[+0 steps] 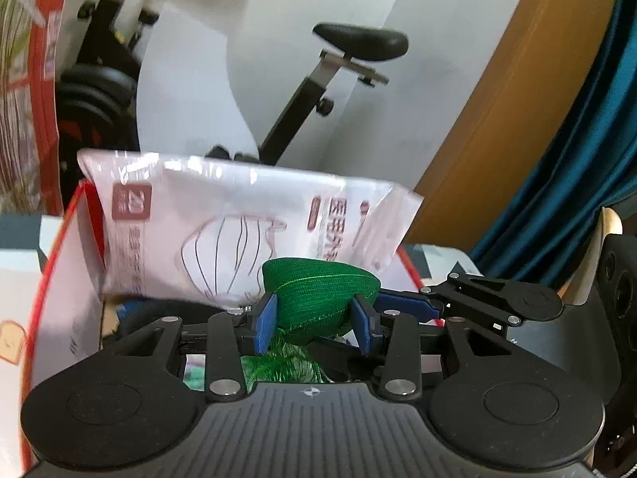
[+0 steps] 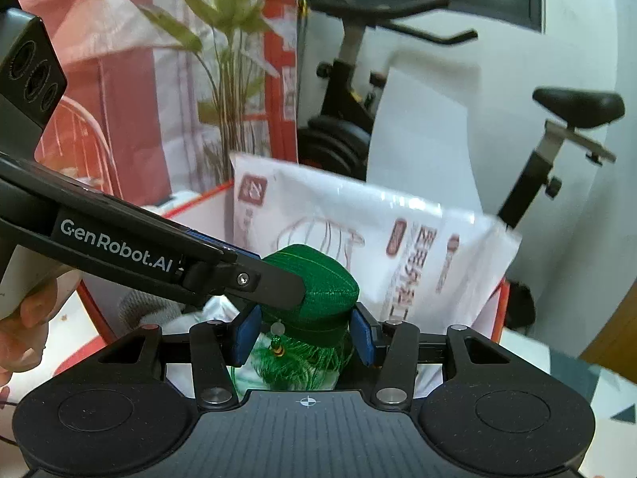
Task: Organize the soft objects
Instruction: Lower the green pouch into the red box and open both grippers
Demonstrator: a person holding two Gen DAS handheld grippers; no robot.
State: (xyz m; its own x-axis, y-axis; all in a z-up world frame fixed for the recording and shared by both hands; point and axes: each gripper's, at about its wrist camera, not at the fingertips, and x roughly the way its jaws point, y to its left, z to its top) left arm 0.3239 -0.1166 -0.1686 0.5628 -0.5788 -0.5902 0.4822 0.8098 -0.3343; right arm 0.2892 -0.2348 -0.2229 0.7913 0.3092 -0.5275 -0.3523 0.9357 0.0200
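Both hand-held grippers, left (image 1: pixel 314 316) & right (image 2: pixel 303 330), are clamped on the green tasseled pouch (image 1: pixel 320 296) over the red-rimmed box (image 1: pixel 59 235). Tassel prob snags w/ opposing pulls; mask pack (image 1: pixel 239 219) could tip out.

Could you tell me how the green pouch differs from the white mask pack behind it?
The green pouch is small, woven fabric with a tassel; the mask pack is larger, glossy printed plastic. The pouch sits between both tools, left and right; the pack stands untouched, leaning in the red-edged box. Both look soft.
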